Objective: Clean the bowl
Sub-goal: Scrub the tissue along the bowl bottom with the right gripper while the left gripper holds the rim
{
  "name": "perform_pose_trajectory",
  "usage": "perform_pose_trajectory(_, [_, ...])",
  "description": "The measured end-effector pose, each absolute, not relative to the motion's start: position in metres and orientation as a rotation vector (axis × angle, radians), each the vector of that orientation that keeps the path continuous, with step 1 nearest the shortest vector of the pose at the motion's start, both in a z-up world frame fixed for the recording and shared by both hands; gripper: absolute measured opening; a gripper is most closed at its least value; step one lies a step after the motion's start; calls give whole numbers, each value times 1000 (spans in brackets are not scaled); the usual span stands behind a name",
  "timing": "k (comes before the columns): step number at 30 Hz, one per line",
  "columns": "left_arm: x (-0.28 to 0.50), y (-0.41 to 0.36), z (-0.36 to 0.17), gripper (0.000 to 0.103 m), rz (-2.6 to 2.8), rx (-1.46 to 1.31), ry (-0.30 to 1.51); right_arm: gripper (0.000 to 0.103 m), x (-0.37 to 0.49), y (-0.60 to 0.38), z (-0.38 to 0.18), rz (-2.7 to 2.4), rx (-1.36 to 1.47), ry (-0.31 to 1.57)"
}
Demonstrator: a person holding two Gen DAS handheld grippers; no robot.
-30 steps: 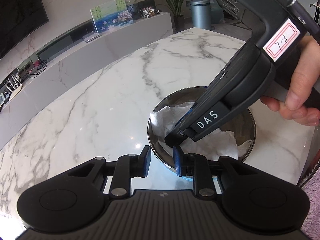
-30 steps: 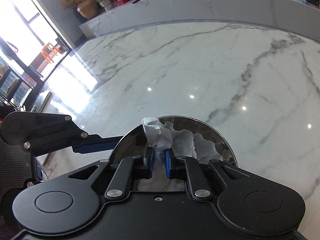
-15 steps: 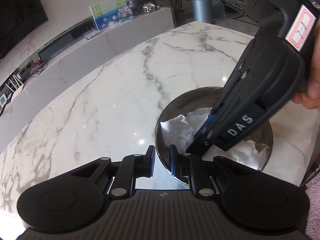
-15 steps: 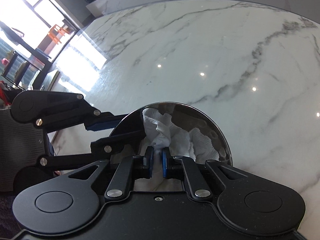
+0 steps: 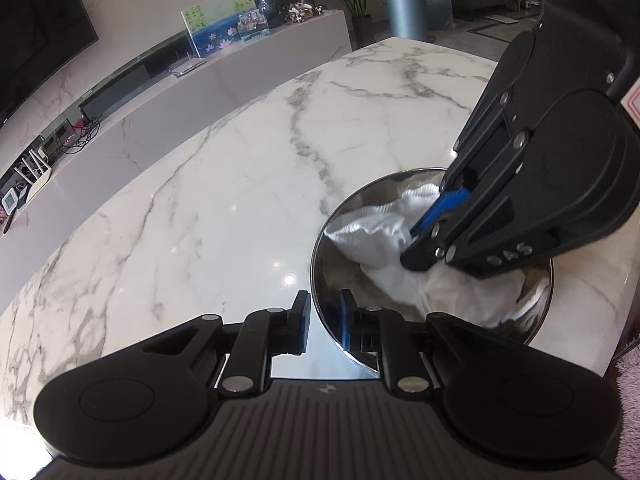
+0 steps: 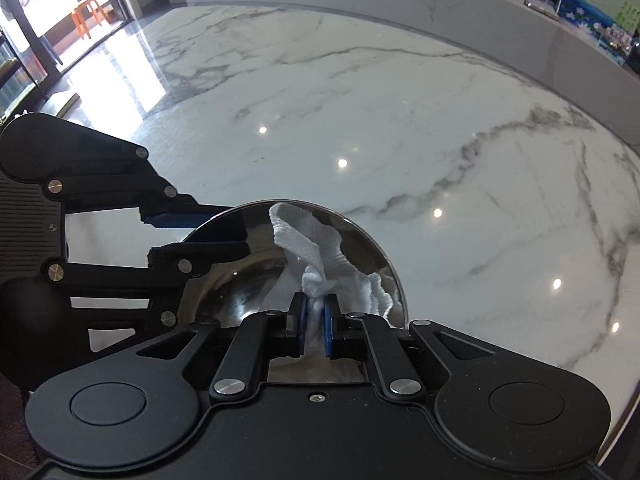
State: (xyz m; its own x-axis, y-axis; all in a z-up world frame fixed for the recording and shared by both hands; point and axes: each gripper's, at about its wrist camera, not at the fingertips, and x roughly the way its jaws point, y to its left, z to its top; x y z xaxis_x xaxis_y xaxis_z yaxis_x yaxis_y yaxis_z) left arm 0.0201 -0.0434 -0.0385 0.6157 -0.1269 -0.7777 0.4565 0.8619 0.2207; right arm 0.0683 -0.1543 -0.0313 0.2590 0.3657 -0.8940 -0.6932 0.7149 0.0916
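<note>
Pinching a twisted bunch of white paper towel (image 6: 320,264), the right gripper (image 6: 314,330) has its blue-padded fingers (image 6: 301,326) closed tight on the wad, which stands up out of the steel bowl (image 6: 362,236) and spreads over the far part of its inner wall. The left gripper (image 5: 323,322) has just been closing its fingers, and they now clamp the bowl's near rim, one finger outside the wall and one inside, steadying it on the bench (image 5: 224,208).

Judging from this, the wipe is under way rather than finished: the towel lies against one side of the inside, while the near part of the polished floor shows bare. Whether any residue remains I cannot tell, since the mirror finish throws back reflections that could hide smears. What seems left is to carry the towel around the rest of the wall and floor, then lift it out and let go of the rim.

Room inside the bowl is tight. In the left wrist view the right gripper fills much of the opening above the towel, and the left inner finger takes up a stretch of the rim, so a full sweep would run towards that finger. Outside the bowl there is plenty of space: the marble bench lies open on the far side. Its near edge runs just behind the bowl, with a pink fluffy fabric (image 5: 628,400) past it.
</note>
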Motion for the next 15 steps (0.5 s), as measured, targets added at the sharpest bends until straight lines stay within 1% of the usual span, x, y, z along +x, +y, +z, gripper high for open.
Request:
perform_pose_trajectory(7, [23, -42, -38, 14, -333, 387, 852, 7, 68, -160, -30, 740, -309, 1086])
perform_pose_trajectory(9, [25, -40, -37, 14, -328, 361, 860, 21, 68, -162, -25, 751, -283, 1073])
perform_pose_trajectory(10, [26, -39, -37, 14, -327, 350, 864, 26, 67, -163, -23, 753, -279, 1067])
perform_pose_trajectory(11, [26, -38, -37, 15, -326, 344, 867, 34, 66, -163, -22, 755, -283, 1062])
perform_pose_trajectory(13, [26, -38, -37, 15, -324, 338, 871, 36, 62, -162, -21, 762, -312, 1055])
perform_pose_trajectory(15, [26, -39, -37, 15, -324, 339, 875, 40, 56, -158, -22, 766, -362, 1051])
